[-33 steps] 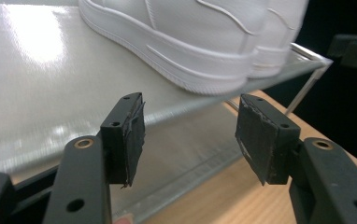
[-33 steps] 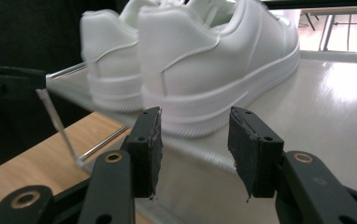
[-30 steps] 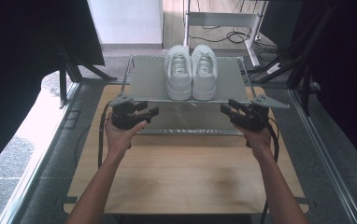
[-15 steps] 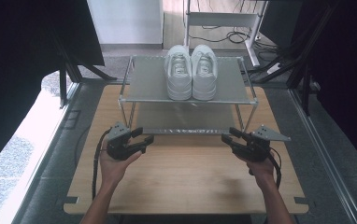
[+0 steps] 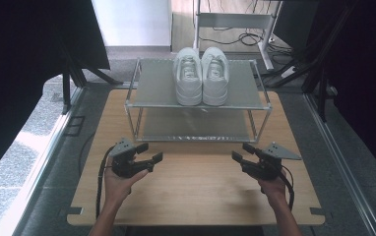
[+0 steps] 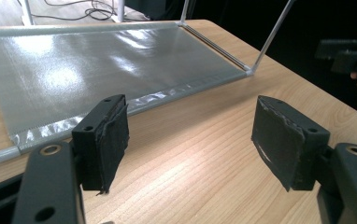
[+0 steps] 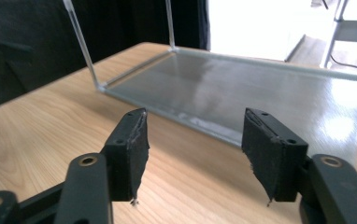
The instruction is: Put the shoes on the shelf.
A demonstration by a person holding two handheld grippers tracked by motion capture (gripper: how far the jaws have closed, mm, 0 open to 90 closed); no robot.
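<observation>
A pair of white sneakers [image 5: 201, 73] stands side by side on the top shelf of a small metal rack [image 5: 151, 93] at the back of the wooden table [image 5: 196, 187]. My left gripper [image 5: 149, 152] is open over the table, in front of the rack's left end. My right gripper [image 5: 241, 152] is open in front of the rack's right end. In the left gripper view the jaws stand wide apart with nothing between the pads [image 6: 104, 135], facing the rack's lower shelf [image 6: 97, 60]. In the right gripper view the pads [image 7: 132, 144] are likewise apart and empty before the lower shelf [image 7: 242, 93].
Black curtains hang to the left and right of the table. A white desk frame [image 5: 235, 19] with cables stands on the floor behind the rack. Metal rails run along both table sides. The other gripper [image 6: 349, 53] appears far right in the left gripper view.
Both grippers have drawn back from the rack toward the table's front edge, staying open and empty. The sneakers have not moved.
</observation>
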